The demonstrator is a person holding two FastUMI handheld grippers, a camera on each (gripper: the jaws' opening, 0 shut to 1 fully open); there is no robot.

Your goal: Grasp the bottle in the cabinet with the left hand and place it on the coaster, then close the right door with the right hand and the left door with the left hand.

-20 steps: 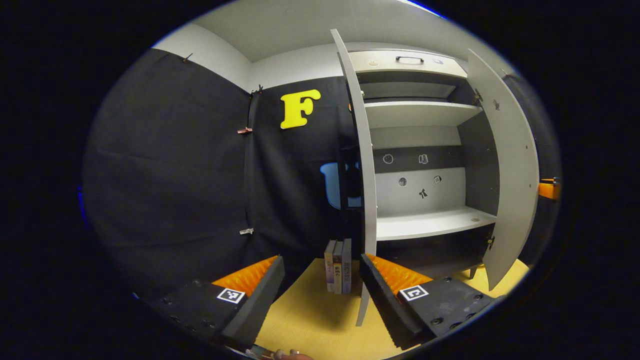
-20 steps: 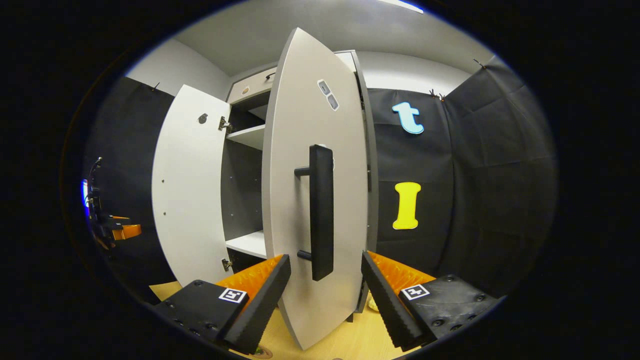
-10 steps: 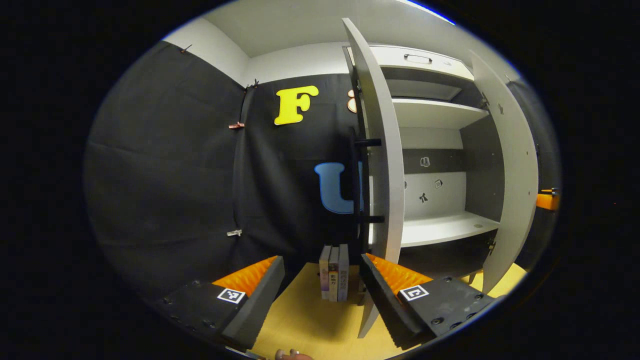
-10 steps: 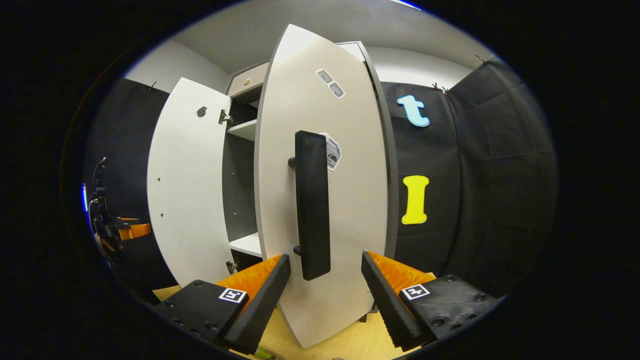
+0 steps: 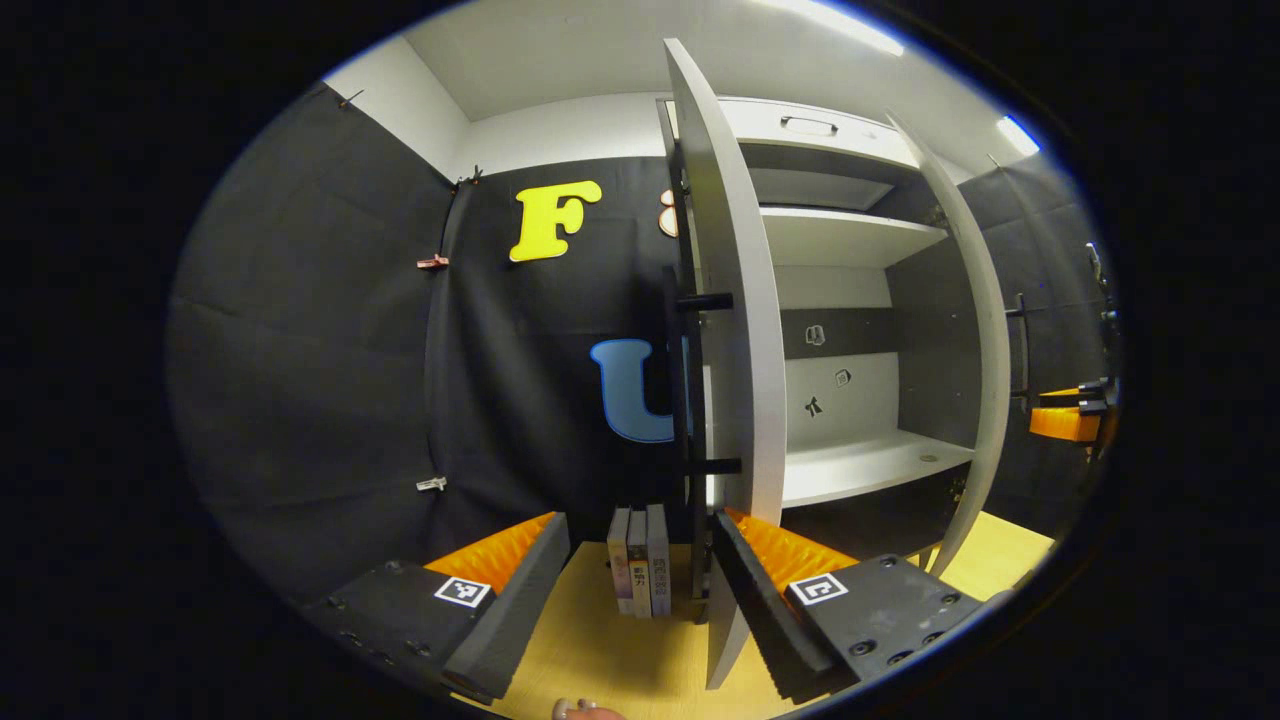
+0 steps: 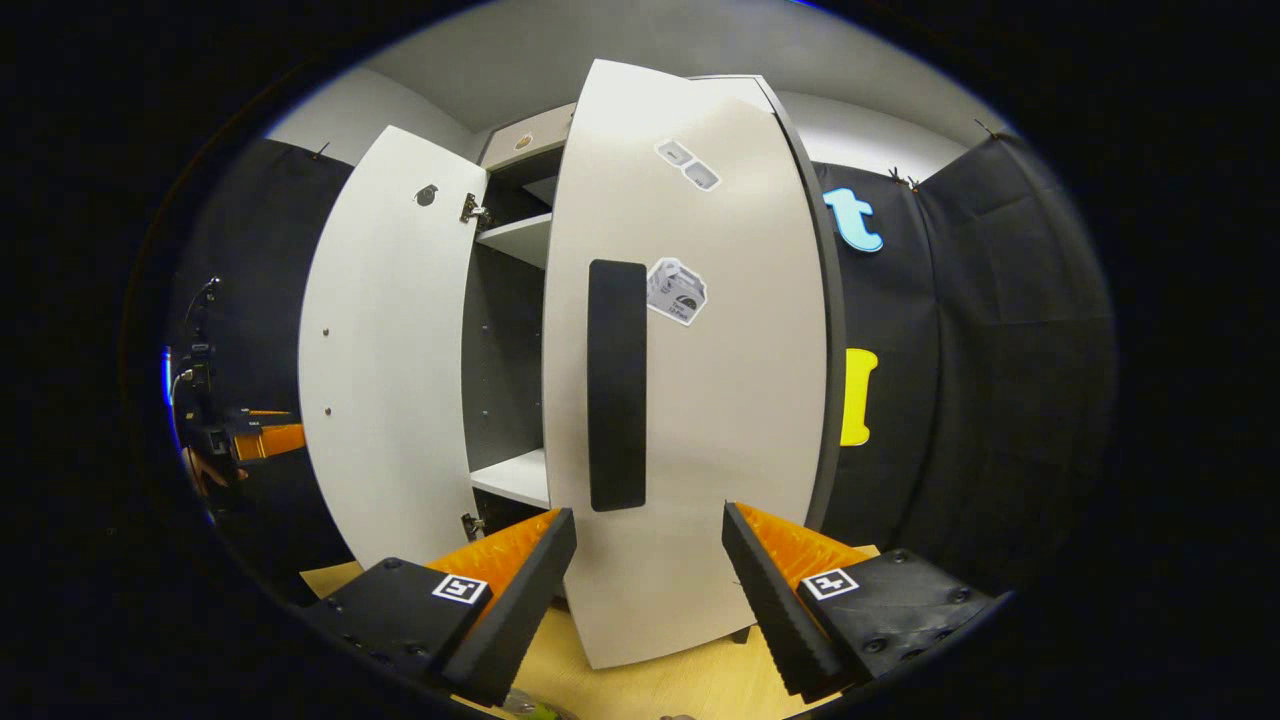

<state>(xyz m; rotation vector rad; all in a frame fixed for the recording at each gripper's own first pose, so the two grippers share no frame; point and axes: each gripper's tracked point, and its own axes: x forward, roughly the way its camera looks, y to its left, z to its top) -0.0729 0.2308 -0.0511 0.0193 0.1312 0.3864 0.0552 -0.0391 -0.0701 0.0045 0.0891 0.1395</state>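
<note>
Now closing doors. Right claw (image 6: 648, 580) wide open, holding nothing, aimed at the right door (image 6: 700, 380) with its black handle (image 6: 617, 385) at 12 o'clock, likely to push the door shut. Left claw (image 5: 640, 590) wide open too, empty, sitting by the left door (image 5: 735, 330) at 1 o'clock, probably waiting its turn. Cabinet shelf (image 5: 860, 465) at 3 o'clock bare, no bottle on it. Cannot tell where bottle or coaster sits. Books (image 5: 640, 572) standing on the table (image 5: 620, 660) between the fingers.
</note>
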